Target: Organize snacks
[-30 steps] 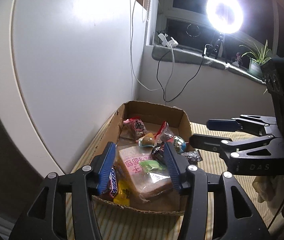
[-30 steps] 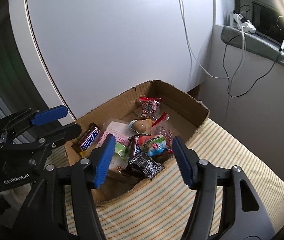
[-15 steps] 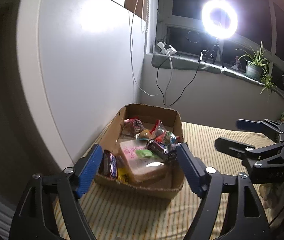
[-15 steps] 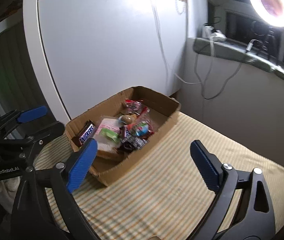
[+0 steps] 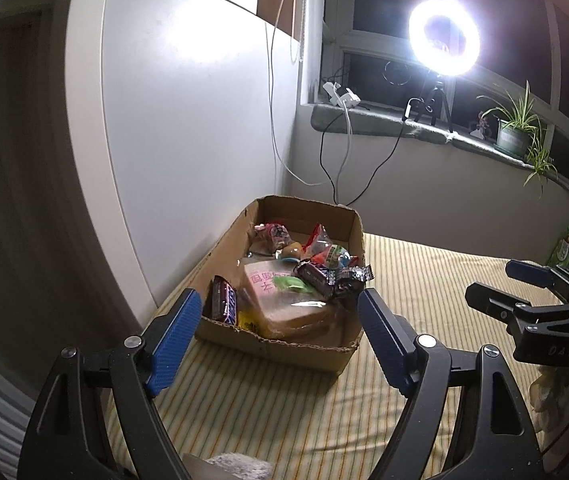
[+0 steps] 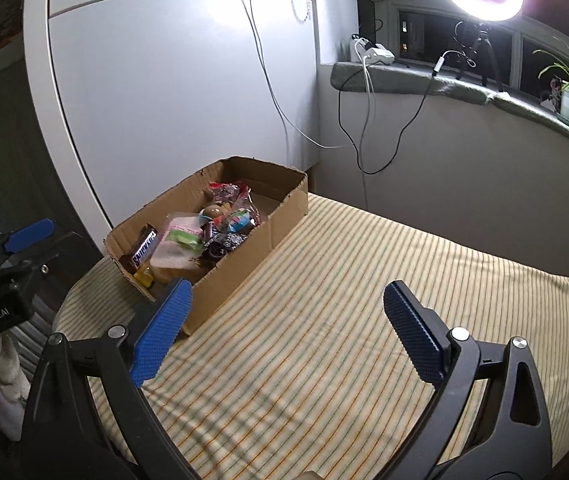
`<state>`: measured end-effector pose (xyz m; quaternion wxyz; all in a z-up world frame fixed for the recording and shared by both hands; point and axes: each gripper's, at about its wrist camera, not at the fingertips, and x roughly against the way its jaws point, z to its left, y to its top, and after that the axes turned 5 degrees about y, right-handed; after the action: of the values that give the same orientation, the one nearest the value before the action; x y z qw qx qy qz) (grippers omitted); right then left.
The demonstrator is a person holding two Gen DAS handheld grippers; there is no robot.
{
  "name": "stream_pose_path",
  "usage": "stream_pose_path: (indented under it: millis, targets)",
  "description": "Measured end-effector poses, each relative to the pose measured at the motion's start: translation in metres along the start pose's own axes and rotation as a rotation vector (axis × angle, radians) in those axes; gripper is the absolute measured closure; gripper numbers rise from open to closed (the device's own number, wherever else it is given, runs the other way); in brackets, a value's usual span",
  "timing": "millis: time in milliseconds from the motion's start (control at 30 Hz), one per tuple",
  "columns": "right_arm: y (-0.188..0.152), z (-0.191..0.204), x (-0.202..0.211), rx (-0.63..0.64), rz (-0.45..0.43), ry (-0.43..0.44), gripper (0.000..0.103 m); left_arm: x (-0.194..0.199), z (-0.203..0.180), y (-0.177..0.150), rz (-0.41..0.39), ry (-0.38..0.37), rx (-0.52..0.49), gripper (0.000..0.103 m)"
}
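Note:
A brown cardboard box (image 5: 268, 344) (image 6: 244, 276) sits on the striped tablecloth by the white wall. It holds several snacks: a Snickers bar (image 5: 222, 304) (image 6: 143, 249), a pink-labelled bread pack (image 5: 280, 300) (image 6: 176, 244), a black wrapper (image 5: 324, 276) and small candies. My left gripper (image 5: 280, 336) is open and empty, back from the box's near end. My right gripper (image 6: 284, 332) is open and empty over the cloth, right of the box. Each gripper shows in the other's view, the right one (image 5: 532, 296) and the left one (image 6: 8, 256).
A striped tablecloth (image 6: 364, 320) covers the table. A ring light (image 5: 443, 37) on a tripod, cables, a power strip and a potted plant (image 5: 514, 132) stand on the windowsill. A green packet (image 5: 564, 246) lies at the far right. A white panel (image 6: 164, 100) stands behind the box.
Both grippers have drawn back and up from the box and opened wider. The box now looks smaller and farther in both views. The snacks have not moved.

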<state>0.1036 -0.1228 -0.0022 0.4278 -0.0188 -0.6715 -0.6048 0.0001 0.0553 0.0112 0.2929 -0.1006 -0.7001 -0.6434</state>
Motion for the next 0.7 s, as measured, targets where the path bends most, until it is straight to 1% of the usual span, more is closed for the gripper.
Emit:
stream_pose_path:
  millis: [700]
  targets:
    - [-0.011, 0.011, 0.001, 0.025, 0.014, 0.001, 0.005, 0.005, -0.004, -0.003, -0.002, 0.007, -0.005, 0.022]
